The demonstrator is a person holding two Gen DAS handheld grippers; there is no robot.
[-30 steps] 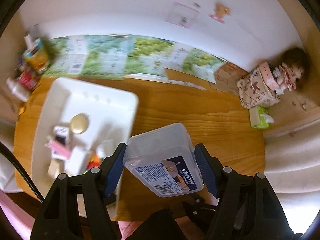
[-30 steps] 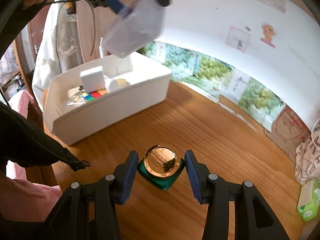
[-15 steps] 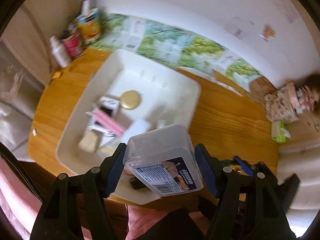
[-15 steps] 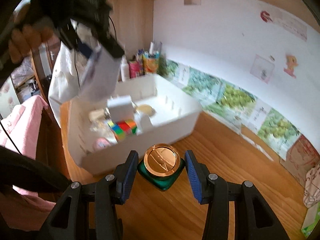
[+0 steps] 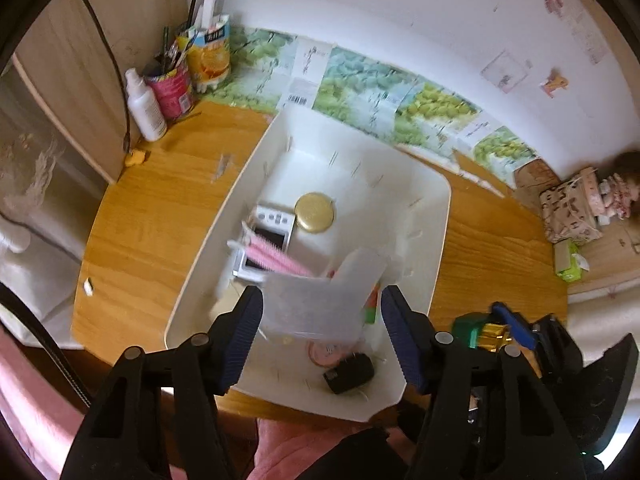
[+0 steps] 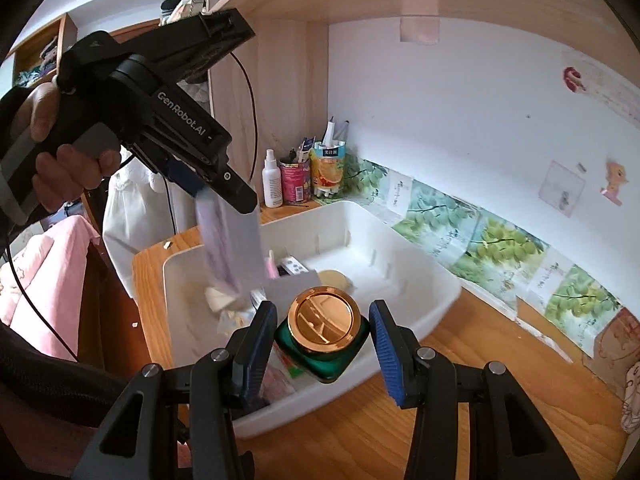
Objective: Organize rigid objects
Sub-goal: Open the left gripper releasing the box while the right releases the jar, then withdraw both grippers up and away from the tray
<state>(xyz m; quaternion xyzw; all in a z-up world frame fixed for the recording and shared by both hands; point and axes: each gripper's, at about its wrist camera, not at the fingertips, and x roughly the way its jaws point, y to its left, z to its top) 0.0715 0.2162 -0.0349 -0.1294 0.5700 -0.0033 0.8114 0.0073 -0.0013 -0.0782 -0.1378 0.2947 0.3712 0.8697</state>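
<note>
A clear plastic box [image 5: 312, 312], blurred with motion, drops away from my left gripper [image 5: 322, 294] into the white bin [image 5: 436, 240]. The jaws are closing, and the pads stand just clear of the box's sides. In the right wrist view the box [image 6: 232, 240] hangs blurred below the left gripper's fingertip [image 6: 244, 200], above the bin [image 6: 420, 264]. My right gripper [image 6: 323, 312] is shut on a green jar with a gold lid [image 6: 324, 356] over the bin's near wall. The jar [image 5: 466, 328] also shows at the bin's right side in the left wrist view.
The bin holds a gold round lid [image 5: 315, 213], a white device [image 5: 268, 236], a pink comb [image 5: 276, 260], a black object [image 5: 348, 368] and more. A spray bottle [image 5: 146, 108], a pen can [image 5: 172, 88] and a carton [image 5: 210, 56] stand back left. A doll [image 5: 576, 208] sits right.
My left gripper moved over the bin, and the clear box slipped out of its jaws and is falling. My right gripper carried the jar up to the bin's near wall.
</note>
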